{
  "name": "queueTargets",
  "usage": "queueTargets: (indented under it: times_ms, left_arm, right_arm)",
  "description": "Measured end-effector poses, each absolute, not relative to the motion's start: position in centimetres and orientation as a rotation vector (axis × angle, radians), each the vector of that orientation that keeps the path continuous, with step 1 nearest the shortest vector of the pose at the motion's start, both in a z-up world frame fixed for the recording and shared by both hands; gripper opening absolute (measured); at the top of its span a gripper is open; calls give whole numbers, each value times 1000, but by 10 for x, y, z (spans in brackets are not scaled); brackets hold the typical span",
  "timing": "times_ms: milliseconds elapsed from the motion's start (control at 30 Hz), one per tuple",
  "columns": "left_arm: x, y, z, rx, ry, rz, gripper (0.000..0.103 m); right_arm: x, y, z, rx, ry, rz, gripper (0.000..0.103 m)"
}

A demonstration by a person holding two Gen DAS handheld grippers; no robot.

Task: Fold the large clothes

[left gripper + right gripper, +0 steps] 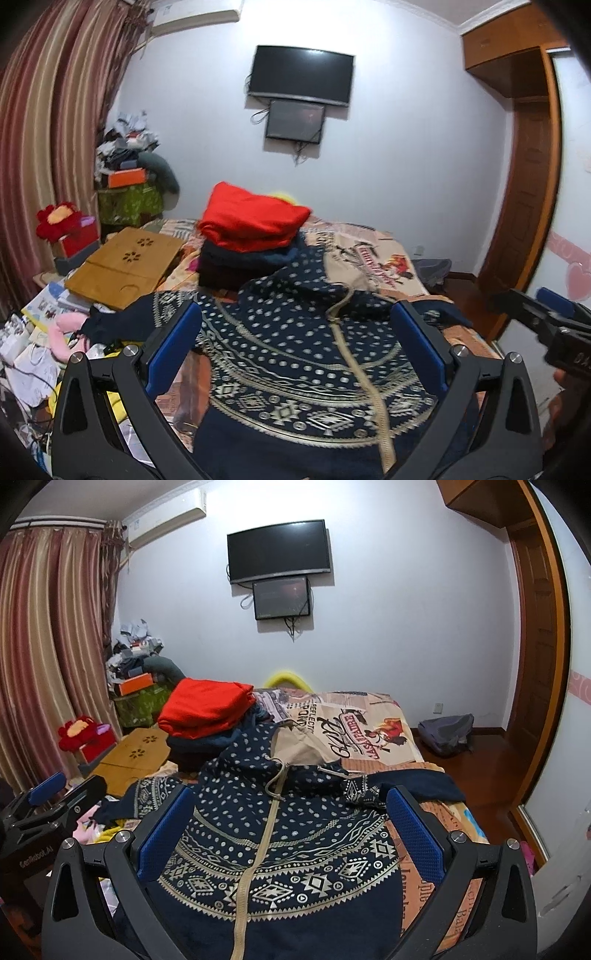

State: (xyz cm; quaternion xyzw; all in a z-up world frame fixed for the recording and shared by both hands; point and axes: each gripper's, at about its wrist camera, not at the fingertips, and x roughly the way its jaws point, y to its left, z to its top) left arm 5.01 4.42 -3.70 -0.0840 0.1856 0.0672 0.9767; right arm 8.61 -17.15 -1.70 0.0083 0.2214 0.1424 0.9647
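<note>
Both claws stand released, gripping nothing: left gripper (295, 347) and right gripper (291, 830) each hover with blue pads spread wide over the garment, neither touching cloth as far as the views show. Item: navy patterned hoodie (280, 834), zip-fronted with beige zipper tape, laid face-up on the bed (402, 734), hood toward the far wall, one sleeve (413, 781) trailing to the right edge, the other (122, 321) running off to the left into the clutter. Adjacent: stack of folded clothes (251, 240), red piece on top, touching or just beside the hood. Risks, judged: a pinch taking only the top layer would drag the front panel and leave the back bunched; the drawstrings (334, 771) may catch in a fold; the left sleeve could snag items beside the bed when drawn in; a wide sweep might topple the stack. Containers: red box (79, 240) at left holding a plush flower; green bin (129, 206) beyond, piled over with boxes and loose things, contents otherwise indistinct.
</note>
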Motion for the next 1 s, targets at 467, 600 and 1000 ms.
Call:
queueTargets:
  times_ms: [467,600,1000]
  left_arm:
    - [110,190,-75,-333,451,338,103]
    - [136,247,-108,-412,566,358,103]
    - [170,378,-244,-987,848,207,83]
  right_arm:
    - [157,-152,-39,0,563,272,103]
    - [191,-153,-65,37,671,264,103]
    - [240,-174,-112,104,859,160,103]
